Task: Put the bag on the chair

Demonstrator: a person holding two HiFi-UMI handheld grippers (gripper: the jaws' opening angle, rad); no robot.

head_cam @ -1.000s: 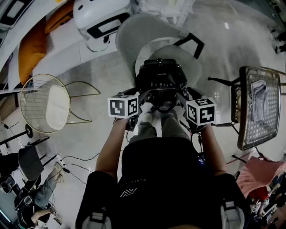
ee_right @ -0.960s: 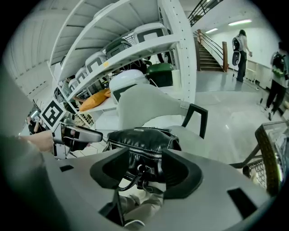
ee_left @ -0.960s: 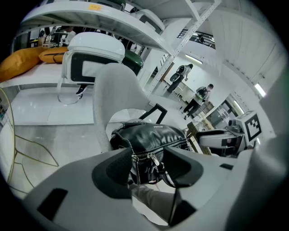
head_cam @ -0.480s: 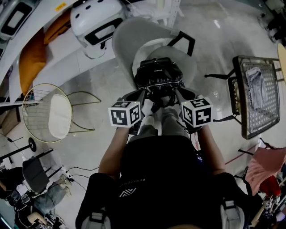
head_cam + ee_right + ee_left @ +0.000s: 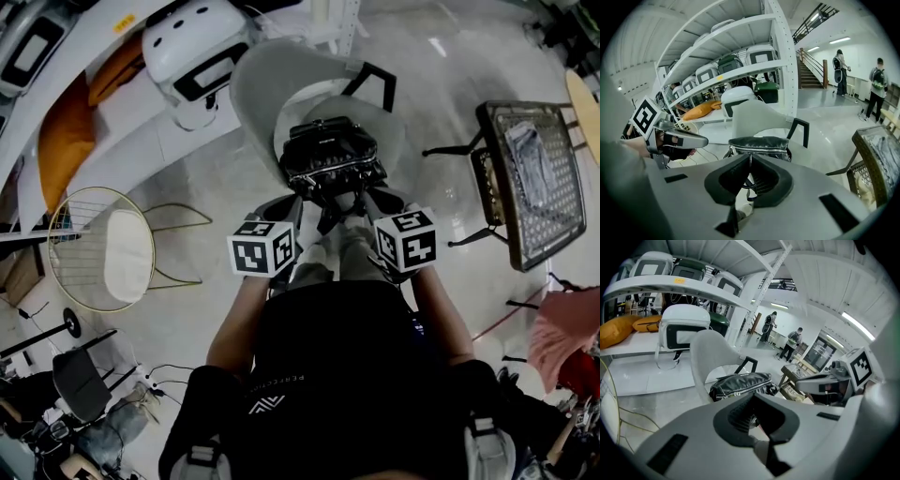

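The black leather bag (image 5: 330, 153) rests on the seat of the pale moulded chair (image 5: 262, 84), with its strap (image 5: 328, 216) hanging off the front edge. My left gripper (image 5: 289, 211) and right gripper (image 5: 372, 204) hover just in front of the seat on either side of the strap. Both are shut, with nothing pinched between them. In the left gripper view the bag (image 5: 740, 384) lies beyond the shut left gripper (image 5: 753, 398), in front of the chair back (image 5: 705, 350). The right gripper (image 5: 750, 158) points at the bag (image 5: 759, 145) and chair (image 5: 754, 115). Strap loops show below it.
A dark mesh chair (image 5: 534, 178) with a grey cloth stands to the right. A round wire chair (image 5: 103, 248) with a white cushion is at the left. White shelving (image 5: 112, 103) behind holds a white shell (image 5: 192, 52) and orange cushions (image 5: 66, 122). People stand far off (image 5: 879, 82).
Both grippers' jaws have gone from wide to shut and have drawn back a little from the bag. The bag stays on the chair seat.
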